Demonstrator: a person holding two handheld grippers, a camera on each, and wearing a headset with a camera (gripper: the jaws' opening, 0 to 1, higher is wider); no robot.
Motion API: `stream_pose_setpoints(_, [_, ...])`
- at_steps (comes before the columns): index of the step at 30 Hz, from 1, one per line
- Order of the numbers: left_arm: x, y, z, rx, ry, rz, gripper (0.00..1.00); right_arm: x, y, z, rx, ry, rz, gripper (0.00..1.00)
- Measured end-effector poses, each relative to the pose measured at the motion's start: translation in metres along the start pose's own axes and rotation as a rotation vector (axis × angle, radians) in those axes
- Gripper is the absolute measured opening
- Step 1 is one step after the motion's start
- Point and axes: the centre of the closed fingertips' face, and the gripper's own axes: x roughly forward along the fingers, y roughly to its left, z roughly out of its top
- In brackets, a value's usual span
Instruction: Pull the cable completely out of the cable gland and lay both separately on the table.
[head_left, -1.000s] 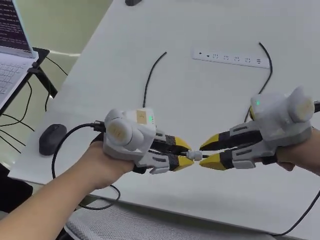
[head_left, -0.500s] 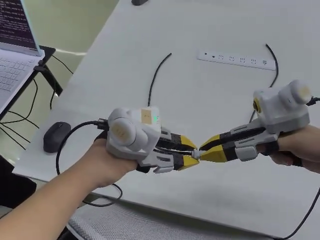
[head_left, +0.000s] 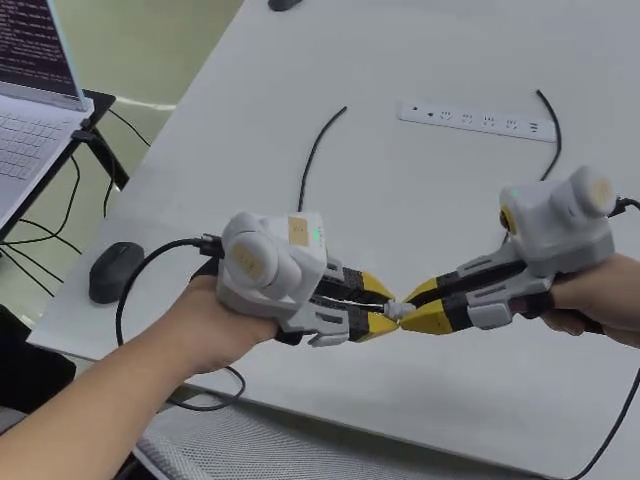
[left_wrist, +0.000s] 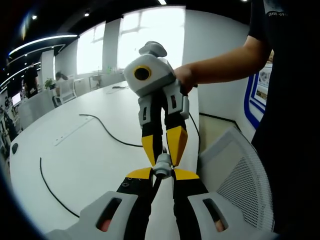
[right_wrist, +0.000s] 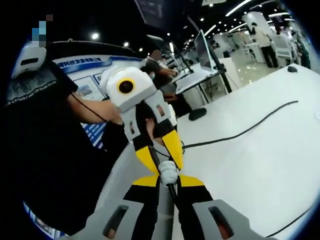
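Left tongs (head_left: 384, 306), narrow, yellow tips pinched on the thin black cable (left_wrist: 157, 184), which runs back between its jaws. Right tongs (head_left: 408, 308), narrow too, closed on the small white plastic cable gland (head_left: 399, 311). The two sets of tips meet nose to nose, almost touching, with the gland between them, held in the air just above the near edge of the smooth white counter (head_left: 420, 210). The cable sits in the gland, not pulled free.

Each tool is a chunky white and grey plastic body with black arms and yellow wedge tips. The left hand (head_left: 215, 325) wraps one, the right hand (head_left: 590, 300) the other. A black lead trails off the back of the left tool.

Moving outward: a loose black wire (head_left: 315, 155) curves across the counter beyond the left tool, well apart from the tongs. Further back lies a long white power strip (head_left: 476, 120), flat. A rounded black computer mouse (head_left: 117, 272) sits near the counter's left edge. Off the counter to the left, an open silver laptop (head_left: 30, 100). Below the near edge, a grey mesh chair back (head_left: 260, 445).
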Motion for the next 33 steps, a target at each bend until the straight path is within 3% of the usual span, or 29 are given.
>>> stream_pose_setpoints(5, [0.000,0.000,-0.001,-0.065,0.008,-0.014,0.14,0.000,0.000,-0.001,-0.162,0.045,-0.047,0.07])
stream_pose_setpoints(14, [0.004,-0.003,-0.009,-0.094,0.030,-0.035,0.15,0.003,0.002,-0.011,-0.439,0.161,-0.146,0.07])
stream_pose_setpoints(17, [0.004,-0.002,-0.011,-0.106,0.032,-0.037,0.15,0.003,0.001,-0.012,-0.524,0.179,-0.193,0.07])
stream_pose_setpoints(19, [0.004,-0.001,-0.010,-0.142,0.023,-0.040,0.15,0.001,-0.002,-0.010,-0.624,0.193,-0.238,0.07])
stream_pose_setpoints(21, [0.004,-0.001,-0.010,-0.181,0.012,-0.050,0.15,0.000,-0.002,-0.011,-0.673,0.206,-0.274,0.07])
stream_pose_setpoints(25, [0.004,-0.001,-0.008,-0.192,0.005,-0.045,0.15,0.000,-0.004,-0.011,-0.785,0.249,-0.366,0.07])
stream_pose_setpoints(29, [0.006,-0.001,-0.010,-0.215,0.015,-0.041,0.15,0.003,-0.006,-0.014,-0.853,0.280,-0.417,0.07])
stream_pose_setpoints(33, [0.005,-0.003,-0.012,-0.209,0.026,-0.041,0.15,0.003,-0.006,-0.014,-0.829,0.257,-0.425,0.08])
